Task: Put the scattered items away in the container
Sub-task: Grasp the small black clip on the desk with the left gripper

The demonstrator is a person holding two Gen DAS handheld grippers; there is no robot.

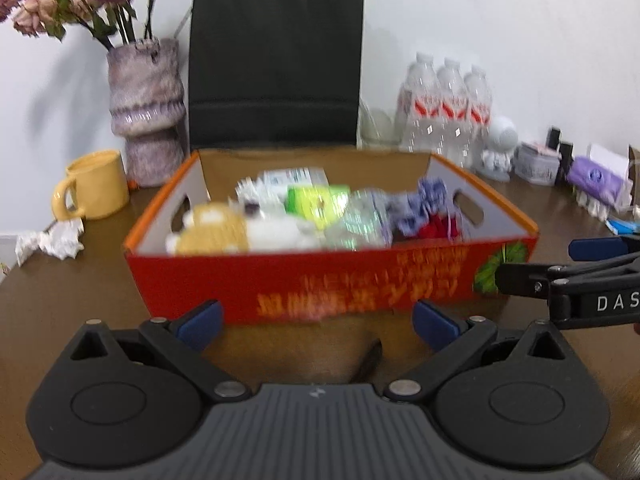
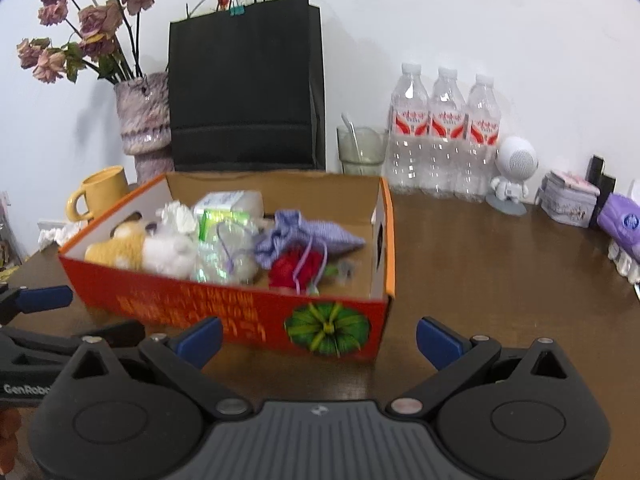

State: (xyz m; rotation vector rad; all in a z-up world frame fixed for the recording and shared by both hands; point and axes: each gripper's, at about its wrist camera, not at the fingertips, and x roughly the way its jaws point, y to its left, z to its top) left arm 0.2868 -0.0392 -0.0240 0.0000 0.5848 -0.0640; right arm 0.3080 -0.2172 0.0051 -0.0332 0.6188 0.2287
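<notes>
An open red-orange cardboard box (image 1: 332,280) (image 2: 224,304) sits on the brown table. Inside lie a tan-and-white plush toy (image 1: 224,232) (image 2: 136,250), a green packet (image 1: 316,204) (image 2: 218,220), a white tissue pack (image 2: 228,200), a shiny clear bag (image 2: 224,256), a lilac drawstring pouch (image 1: 420,204) (image 2: 296,236) and a red item (image 2: 296,268). My left gripper (image 1: 318,320) is open and empty just in front of the box. My right gripper (image 2: 318,338) is open and empty at the box's front right corner; it also shows at the right edge of the left wrist view (image 1: 532,268).
Behind the box stand a black paper bag (image 2: 244,92), a vase of dried flowers (image 2: 144,120), a yellow mug (image 2: 102,196), a glass (image 2: 360,152), three water bottles (image 2: 444,136) and a white figurine (image 2: 514,172). Crumpled paper (image 1: 52,240) lies left; tins and a purple pack (image 2: 624,224) lie right.
</notes>
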